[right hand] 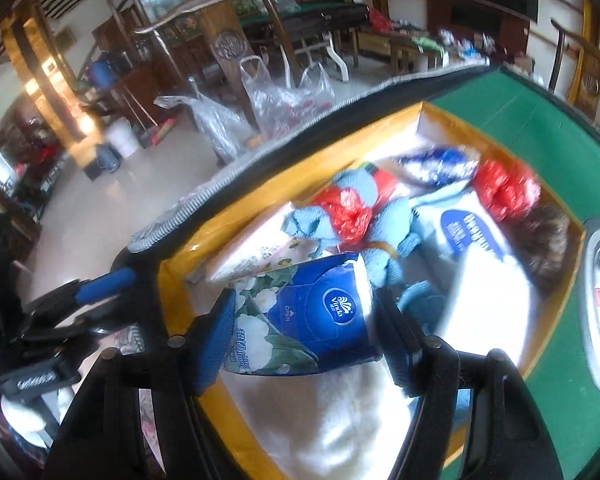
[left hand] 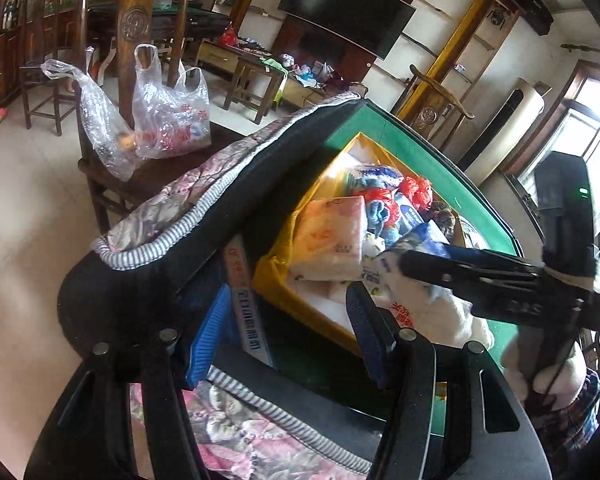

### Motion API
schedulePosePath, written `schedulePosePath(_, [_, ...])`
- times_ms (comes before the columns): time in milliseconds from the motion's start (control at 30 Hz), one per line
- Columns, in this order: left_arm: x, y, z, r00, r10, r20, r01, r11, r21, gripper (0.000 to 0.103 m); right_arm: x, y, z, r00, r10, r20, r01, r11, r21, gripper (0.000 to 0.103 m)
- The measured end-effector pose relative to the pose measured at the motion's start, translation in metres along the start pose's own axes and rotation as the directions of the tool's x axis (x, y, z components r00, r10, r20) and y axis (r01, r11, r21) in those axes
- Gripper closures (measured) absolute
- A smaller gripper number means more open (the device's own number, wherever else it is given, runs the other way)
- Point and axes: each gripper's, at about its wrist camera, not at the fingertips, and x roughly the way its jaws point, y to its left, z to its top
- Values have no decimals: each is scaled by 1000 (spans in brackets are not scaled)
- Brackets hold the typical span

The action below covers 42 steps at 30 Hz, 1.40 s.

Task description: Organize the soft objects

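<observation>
right fingers [right hand: 374, 316] clamp blue tissue pack [right hand: 312, 320]; left fingers [left hand: 354, 312] half open, empty.

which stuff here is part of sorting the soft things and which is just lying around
Job:
- blue tissue pack in right tongs
- yellow box
- pink tissue pack
- light blue cloth

Lying about:
- plastic bags on chair
- television
- wooden chair
</observation>
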Motion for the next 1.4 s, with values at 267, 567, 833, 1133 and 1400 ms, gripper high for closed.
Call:
schedulePosePath(267, [1,-2,-2,1000,2,-7,-2,1000,7,44,5,1,-13,994,65,-88,-66,998,-6,32])
schedulePosePath(567, [-2,-23,-2,1000,14,3,-14,998,57,44,-54,-32,-33,990,109,86,-115,991,68,30])
schedulePosePath(833, [2,-72,-6,995,85,59,-95,978,188,44,-99,-83,-74,979,-56,195,17,981,195,30])
schedulePosePath(1133, [-9,-139,-15,952,193,237,-263,913,312,21,-122,-115,-115,951,-185,246,112,952,284,30])
schedulePosePath(1400, [-9,-179,-26,947,204,248,-287,882,372,21,-132,-125,-142,947,-207,246,131,947,293,29])
